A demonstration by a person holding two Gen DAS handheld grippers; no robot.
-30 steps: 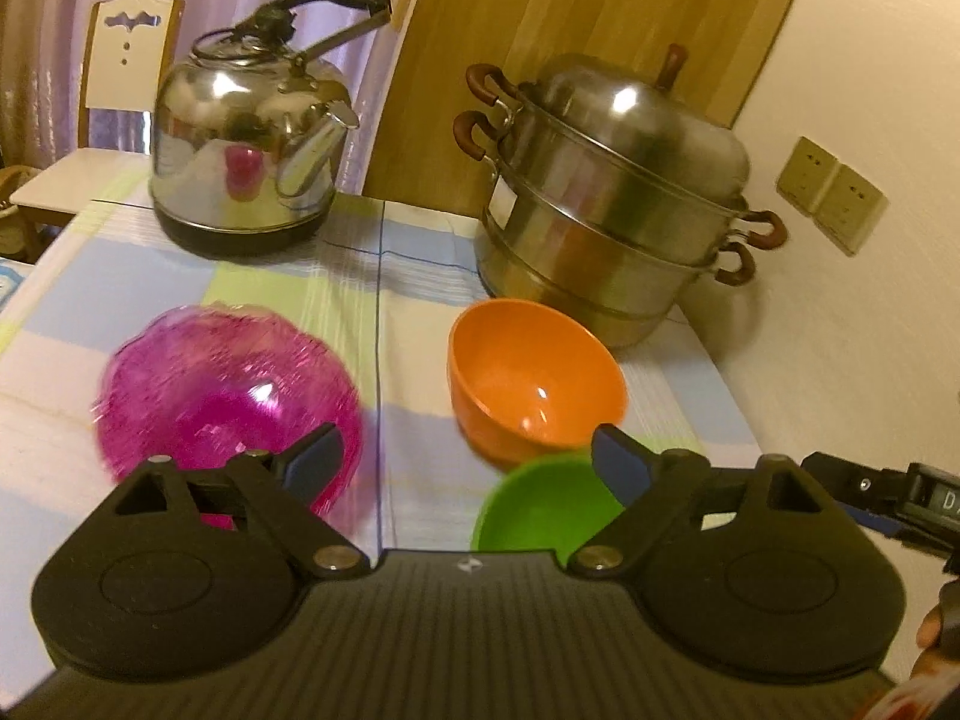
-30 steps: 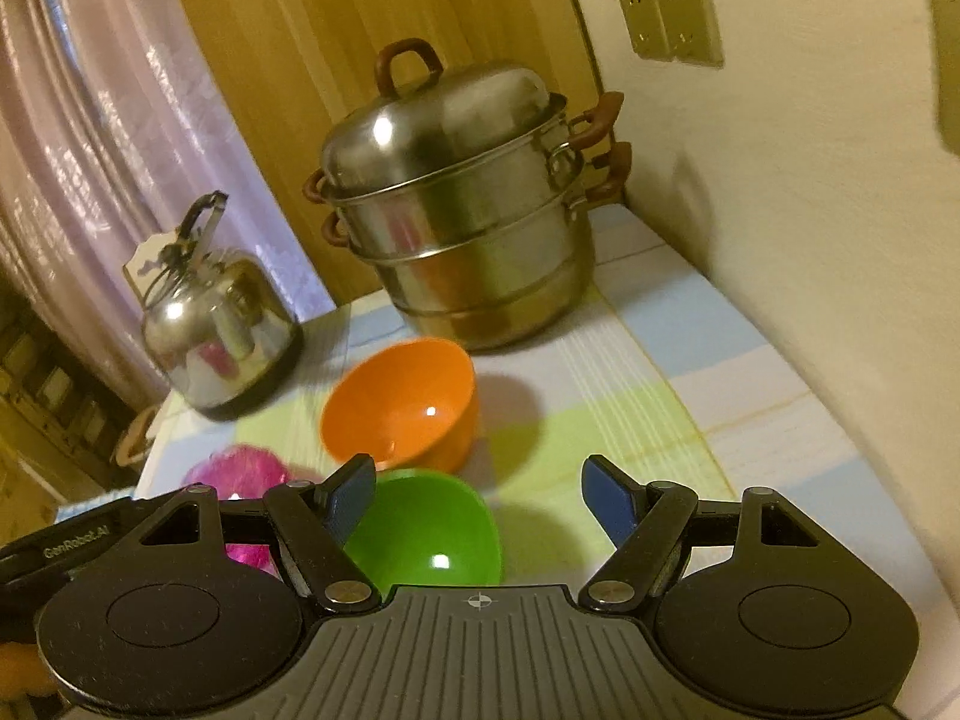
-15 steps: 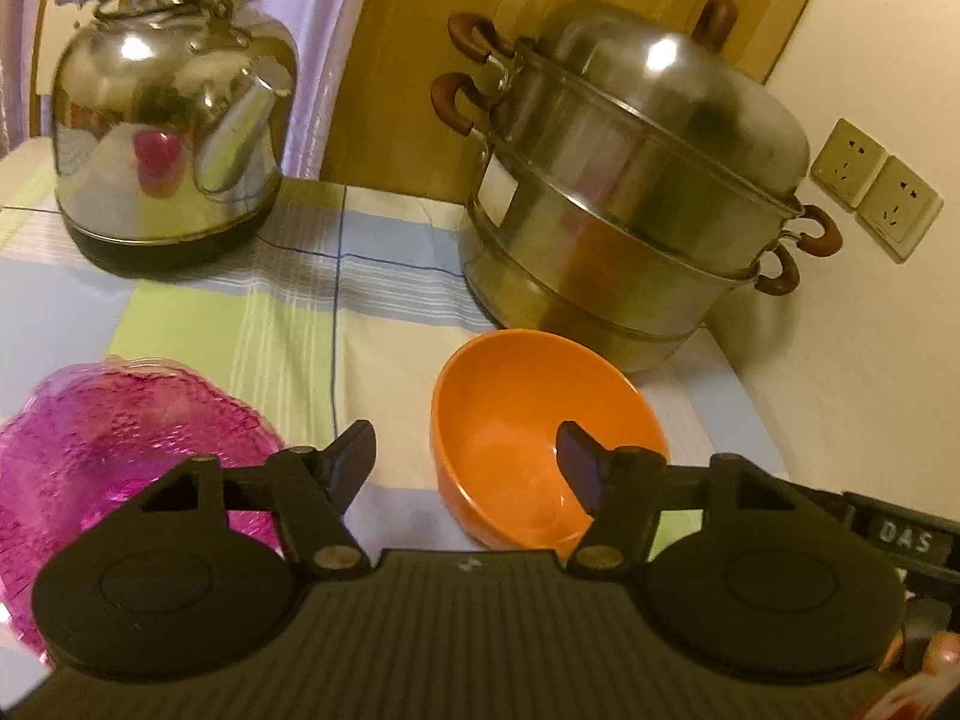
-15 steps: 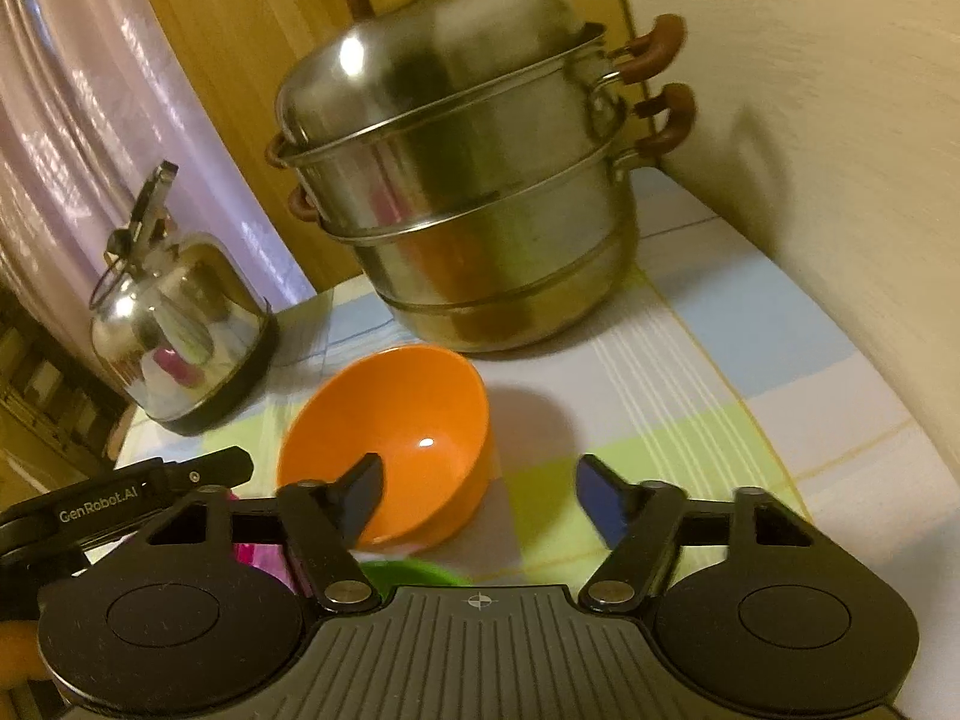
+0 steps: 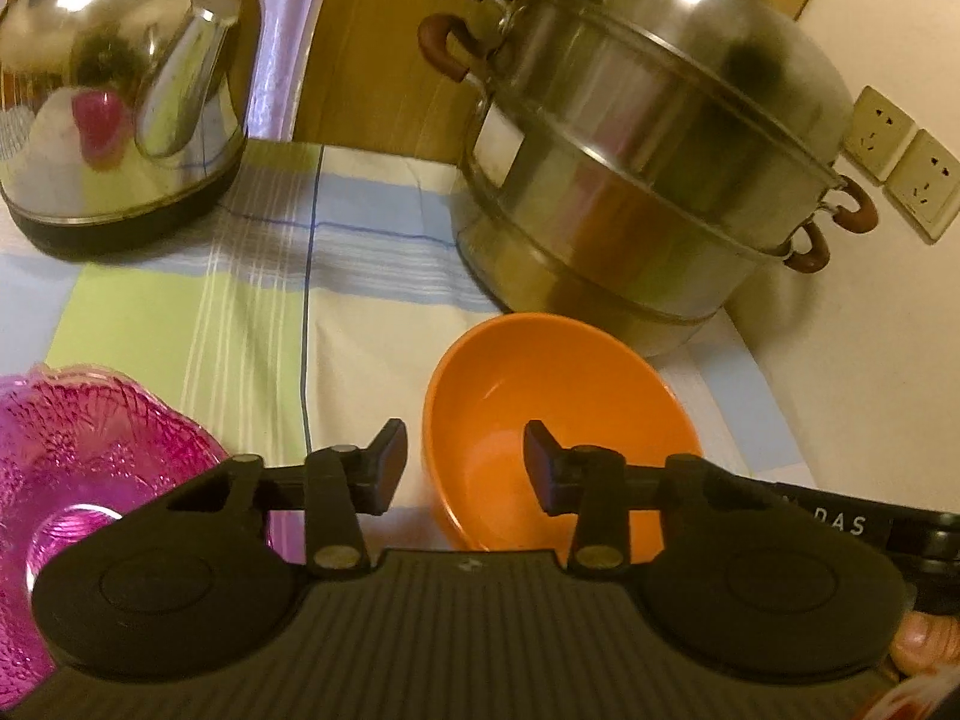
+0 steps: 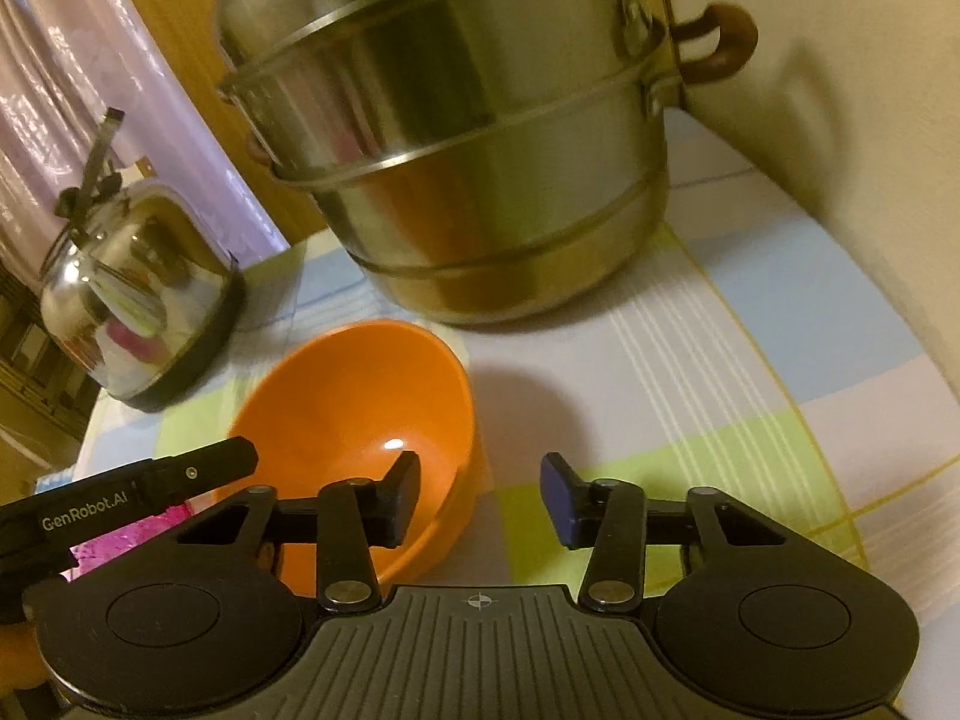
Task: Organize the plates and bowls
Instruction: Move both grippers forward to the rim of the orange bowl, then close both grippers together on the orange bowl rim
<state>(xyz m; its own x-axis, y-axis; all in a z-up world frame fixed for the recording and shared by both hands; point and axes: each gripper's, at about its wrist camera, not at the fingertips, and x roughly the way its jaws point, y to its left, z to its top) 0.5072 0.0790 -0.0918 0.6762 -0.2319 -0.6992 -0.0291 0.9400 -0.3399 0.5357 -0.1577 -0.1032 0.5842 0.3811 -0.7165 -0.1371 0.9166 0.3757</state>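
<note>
1. Left wrist view: left gripper (image 5: 465, 459) spread, fingers straddling the near left rim of the orange bowl (image 5: 558, 420), one finger outside and one inside, contact with the wall not discernible. Bowl upright on the checked tablecloth (image 5: 240, 312), near the table's right edge, just in front of the stacked steel steamer pot (image 5: 648, 150). Pink glass dish (image 5: 78, 480) at lower left. Steel kettle (image 5: 120, 90) toward the far left corner. Right-hand tool's black arm (image 5: 870, 525) at the right margin.

2. Right wrist view: right gripper (image 6: 480, 498) spread, straddling the right rim of the orange bowl (image 6: 360, 420), left finger inside, right finger over the cloth. Steamer pot (image 6: 468, 150) behind the bowl; kettle (image 6: 138, 312) far left.
</note>
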